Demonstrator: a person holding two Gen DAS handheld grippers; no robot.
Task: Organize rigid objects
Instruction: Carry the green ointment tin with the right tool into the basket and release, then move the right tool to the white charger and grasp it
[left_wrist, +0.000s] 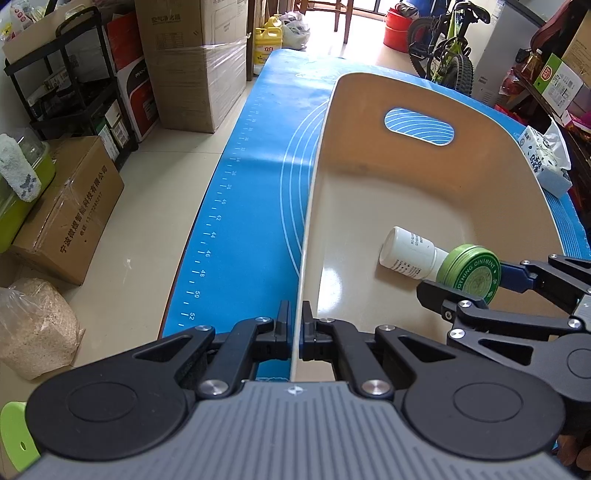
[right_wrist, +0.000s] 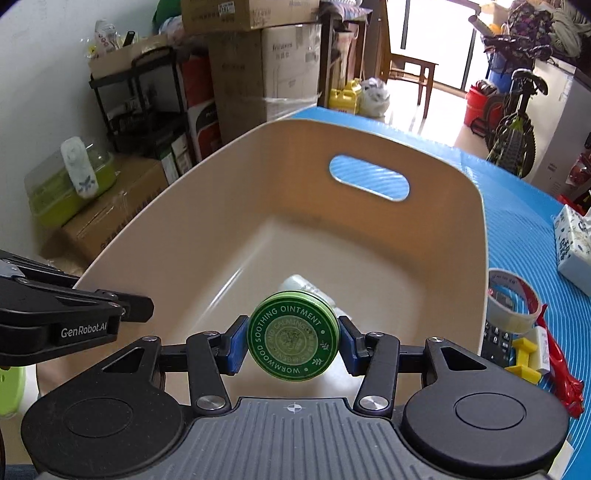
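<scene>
A beige plastic bin (left_wrist: 369, 92) (right_wrist: 166, 206) with a handle cutout stands on the blue mat (left_wrist: 251, 192). My left gripper (left_wrist: 294, 325) is shut on the bin's near-left rim. My right gripper (right_wrist: 291, 347) is shut on a round green ointment tin (right_wrist: 293, 347) and holds it over the inside of the bin; the tin also shows in the left wrist view (left_wrist: 469, 271). A white bottle (left_wrist: 408, 253) lies on its side on the bin floor, partly hidden behind the tin in the right wrist view (right_wrist: 299, 284).
Right of the bin on the mat lie a tape roll (right_wrist: 511, 306), a yellow block (right_wrist: 524, 354), a red packet (right_wrist: 561, 365) and a tissue pack (right_wrist: 574, 240) (left_wrist: 545, 158). Cardboard boxes (left_wrist: 70, 206) and shelves stand on the floor at left; a bicycle (left_wrist: 448, 48) is at the back.
</scene>
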